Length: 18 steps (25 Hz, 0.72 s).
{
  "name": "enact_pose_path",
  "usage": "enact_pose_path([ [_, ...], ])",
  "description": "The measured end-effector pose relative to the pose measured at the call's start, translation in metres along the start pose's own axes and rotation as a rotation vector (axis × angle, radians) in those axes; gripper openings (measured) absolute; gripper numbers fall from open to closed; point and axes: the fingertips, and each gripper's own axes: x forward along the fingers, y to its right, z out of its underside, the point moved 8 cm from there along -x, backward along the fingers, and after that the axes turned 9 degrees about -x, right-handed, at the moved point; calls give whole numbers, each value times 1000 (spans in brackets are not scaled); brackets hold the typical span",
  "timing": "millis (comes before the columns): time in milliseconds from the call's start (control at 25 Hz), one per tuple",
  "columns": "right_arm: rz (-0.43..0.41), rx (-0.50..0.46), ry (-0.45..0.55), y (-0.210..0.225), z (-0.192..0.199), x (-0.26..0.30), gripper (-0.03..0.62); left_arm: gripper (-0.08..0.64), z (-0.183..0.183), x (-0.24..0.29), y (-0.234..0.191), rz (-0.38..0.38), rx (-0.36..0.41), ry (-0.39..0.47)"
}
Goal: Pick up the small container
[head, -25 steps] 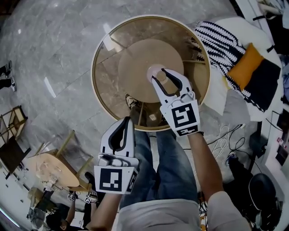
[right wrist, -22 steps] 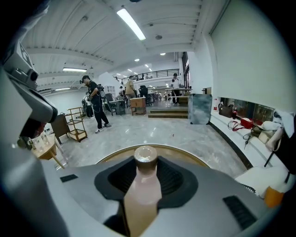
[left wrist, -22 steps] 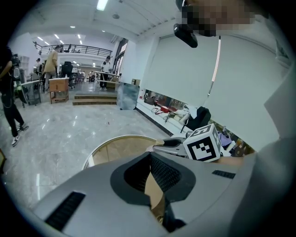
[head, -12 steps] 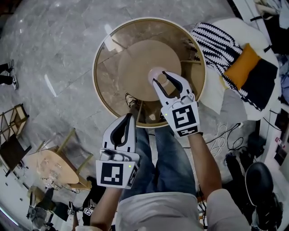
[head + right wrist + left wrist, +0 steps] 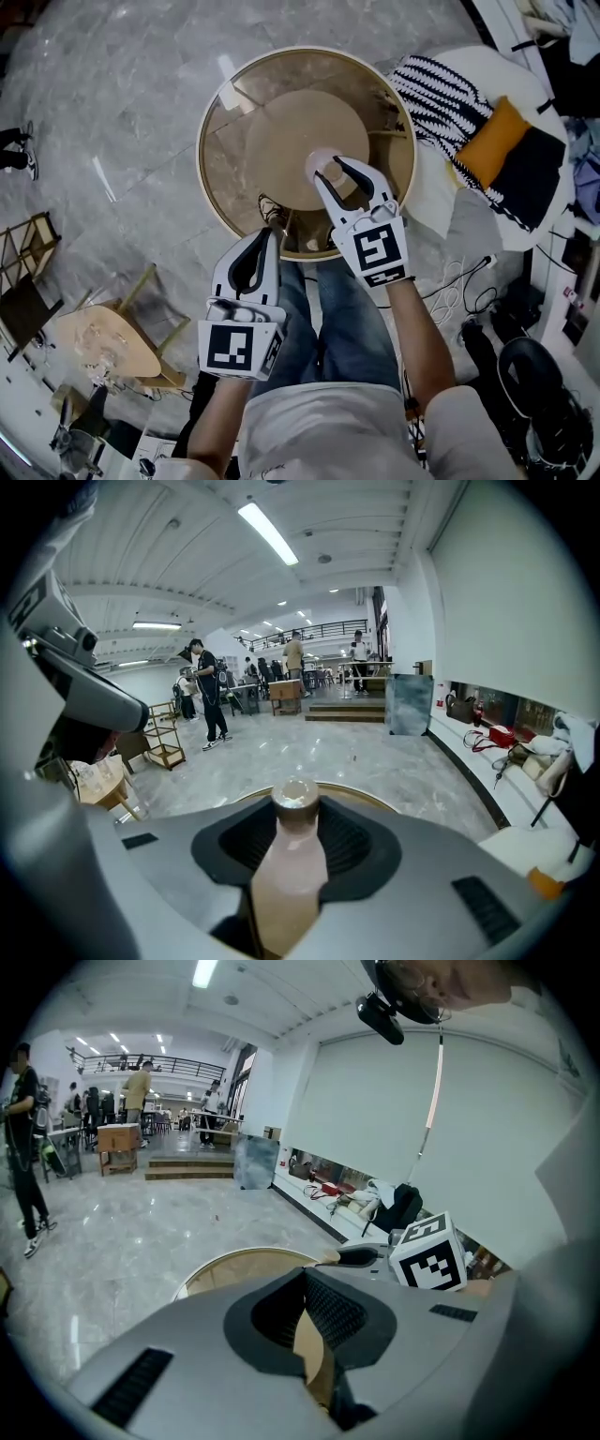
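Big hard marble floor point(image 5: 122, 84) all around, so a drop here is probably game over for whatever's inside. That's the main reason to take this slowly.

The round glass-topped worktop point(image 5: 225, 159) sits right in front of the person's knees, and there's nothing else on it to bump into. So a straight vertical lift is the easy call, no sideways swing needed.

The right tool point(image 5: 333, 173) is clenched on the small container point(image 5: 291, 864), out over the near half of the worktop. The pads sit on its body, below the neck, which looks like a decent spot to me. It's a bottle shape, so I'd guess it's a bit slippery and could slide or tip if the wrist rolls. I'd keep the tool's angle fixed and the squeeze constant. From these views I can't tell for sure whether its base has cleared the glass.

The left tool point(image 5: 264, 239) is pinched closed on nothing, parked low by the person's left thigh, well apart from the action. Fine there, just keep it out of the way.

The cap point(image 5: 297, 797) pokes up past the tips, so watch that nothing knocks it.
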Motion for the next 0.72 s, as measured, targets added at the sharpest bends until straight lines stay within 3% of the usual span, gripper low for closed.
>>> enact_pose_path([
  [720, -23, -19, 19, 3, -41, -48, 147, 18, -25, -30, 29, -8, -7, 59],
])
